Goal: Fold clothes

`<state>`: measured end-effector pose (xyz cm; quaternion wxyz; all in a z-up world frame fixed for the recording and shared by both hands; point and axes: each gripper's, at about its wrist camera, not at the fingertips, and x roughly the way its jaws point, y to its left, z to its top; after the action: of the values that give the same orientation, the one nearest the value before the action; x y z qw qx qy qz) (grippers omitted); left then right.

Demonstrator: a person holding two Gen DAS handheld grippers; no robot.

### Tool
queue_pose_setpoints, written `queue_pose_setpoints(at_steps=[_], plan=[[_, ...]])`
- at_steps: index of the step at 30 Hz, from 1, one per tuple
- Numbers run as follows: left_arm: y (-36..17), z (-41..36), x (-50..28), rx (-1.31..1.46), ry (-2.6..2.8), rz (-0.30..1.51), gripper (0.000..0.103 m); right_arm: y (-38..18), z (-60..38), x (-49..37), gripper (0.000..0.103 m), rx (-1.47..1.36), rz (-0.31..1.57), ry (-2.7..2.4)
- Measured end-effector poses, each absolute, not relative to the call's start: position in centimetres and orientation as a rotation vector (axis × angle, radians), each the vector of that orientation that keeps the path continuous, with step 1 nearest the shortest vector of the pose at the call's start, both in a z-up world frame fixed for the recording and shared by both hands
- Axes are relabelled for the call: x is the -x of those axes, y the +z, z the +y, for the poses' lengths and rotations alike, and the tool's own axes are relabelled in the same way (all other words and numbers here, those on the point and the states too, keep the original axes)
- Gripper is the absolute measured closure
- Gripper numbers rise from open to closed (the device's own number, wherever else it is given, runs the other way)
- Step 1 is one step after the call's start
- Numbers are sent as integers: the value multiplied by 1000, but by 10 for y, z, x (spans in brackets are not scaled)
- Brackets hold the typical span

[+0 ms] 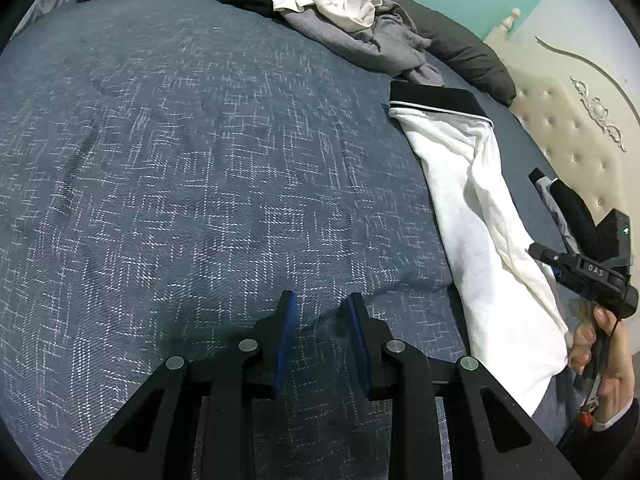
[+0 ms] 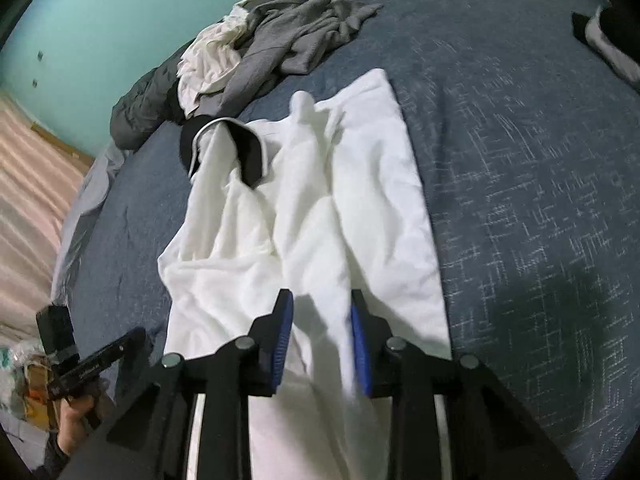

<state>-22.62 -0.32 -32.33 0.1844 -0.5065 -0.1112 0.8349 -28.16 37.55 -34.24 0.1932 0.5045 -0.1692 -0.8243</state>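
On the bed a white shirt lies lengthwise, narrowed and rumpled, collar far, near an unsorted pile. Both tongs gape empty: the right gripper over the hem, the left gripper over bare cover. The fold looks midway; next likely needs both on the hem.

Soft white cloth shirt, woven bedspread, matt
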Motion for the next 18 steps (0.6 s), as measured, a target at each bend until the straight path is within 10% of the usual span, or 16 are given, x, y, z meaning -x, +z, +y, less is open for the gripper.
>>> queue_pose_setpoints(at_steps=[18], plan=[[-320, -8, 224, 1405, 2331, -312, 75, -307, 411, 311, 76, -1282, -677, -2381]])
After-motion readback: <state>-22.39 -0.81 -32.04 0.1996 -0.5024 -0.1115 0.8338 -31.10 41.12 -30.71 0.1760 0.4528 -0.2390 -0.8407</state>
